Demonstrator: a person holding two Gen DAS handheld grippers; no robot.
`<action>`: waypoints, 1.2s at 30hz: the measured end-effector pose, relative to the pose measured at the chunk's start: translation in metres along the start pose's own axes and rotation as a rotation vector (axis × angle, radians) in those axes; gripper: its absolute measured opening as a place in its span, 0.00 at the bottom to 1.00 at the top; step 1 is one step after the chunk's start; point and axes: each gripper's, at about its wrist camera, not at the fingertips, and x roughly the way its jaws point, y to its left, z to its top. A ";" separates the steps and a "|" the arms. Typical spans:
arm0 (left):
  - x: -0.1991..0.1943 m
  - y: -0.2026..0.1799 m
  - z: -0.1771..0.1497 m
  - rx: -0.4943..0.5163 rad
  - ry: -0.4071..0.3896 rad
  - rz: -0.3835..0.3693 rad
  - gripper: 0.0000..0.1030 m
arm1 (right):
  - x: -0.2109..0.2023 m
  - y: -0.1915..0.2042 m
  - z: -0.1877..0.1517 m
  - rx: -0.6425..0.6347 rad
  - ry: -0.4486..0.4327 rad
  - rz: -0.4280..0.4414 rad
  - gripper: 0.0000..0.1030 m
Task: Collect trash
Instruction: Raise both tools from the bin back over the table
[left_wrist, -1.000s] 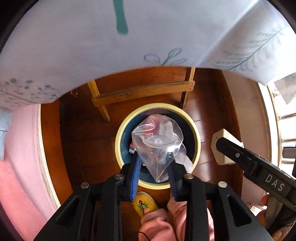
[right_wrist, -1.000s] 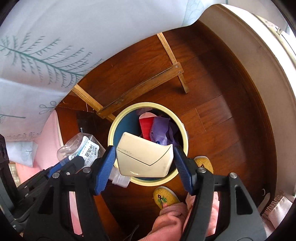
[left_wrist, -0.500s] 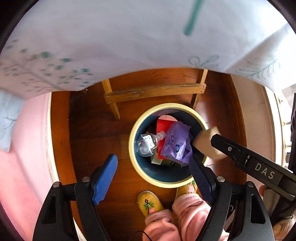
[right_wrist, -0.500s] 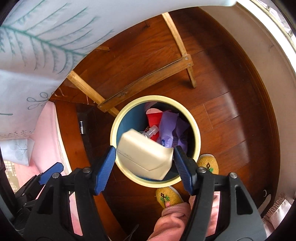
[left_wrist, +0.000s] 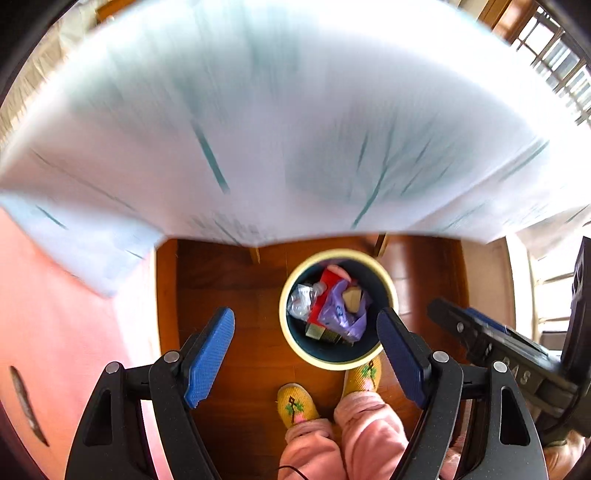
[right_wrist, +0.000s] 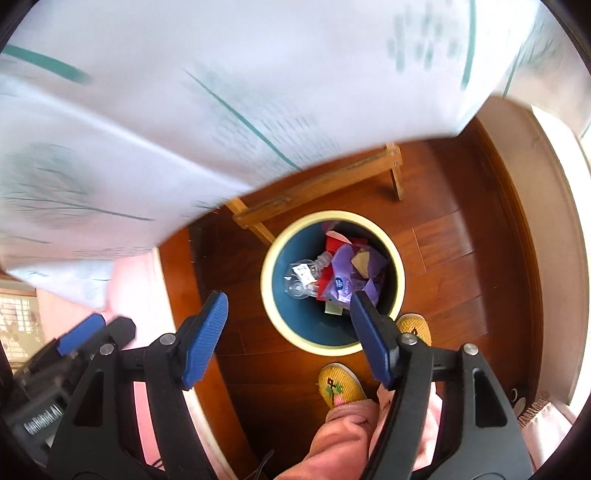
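Observation:
A round bin with a cream rim (left_wrist: 389, 288) (right_wrist: 267, 266) and dark blue inside stands on the wooden floor below both grippers. Inside lie a clear plastic bottle (left_wrist: 301, 301) (right_wrist: 301, 280), a purple wrapper (left_wrist: 341, 314) (right_wrist: 347, 277), a red carton (left_wrist: 325, 280) (right_wrist: 334, 243) and a beige box (left_wrist: 352, 297) (right_wrist: 360, 260). My left gripper (left_wrist: 306, 345) is open and empty, high above the bin's left side. My right gripper (right_wrist: 288, 332) is open and empty above the bin's near edge.
A white tablecloth with green leaf print (left_wrist: 277, 110) (right_wrist: 184, 92) overhangs the top of both views, blurred. A wooden table frame (right_wrist: 317, 188) stands behind the bin. Yellow slippers (left_wrist: 295, 404) (right_wrist: 340, 384) and pink trouser legs are just before the bin. A pink surface (left_wrist: 74, 332) lies left.
The left gripper opened and dropped the bottle into the bin. The right gripper then released the beige box, which now lies in the bin. Both grippers have risen away from the bin.

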 end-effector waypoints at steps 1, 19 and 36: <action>-0.016 -0.001 0.004 0.000 -0.015 0.002 0.78 | -0.015 0.007 -0.001 -0.010 -0.011 0.004 0.64; -0.277 -0.015 0.039 0.047 -0.214 -0.181 0.77 | -0.270 0.088 0.004 -0.092 -0.314 0.013 0.64; -0.395 -0.025 0.095 0.090 -0.425 -0.208 0.77 | -0.418 0.132 0.050 -0.115 -0.588 0.006 0.65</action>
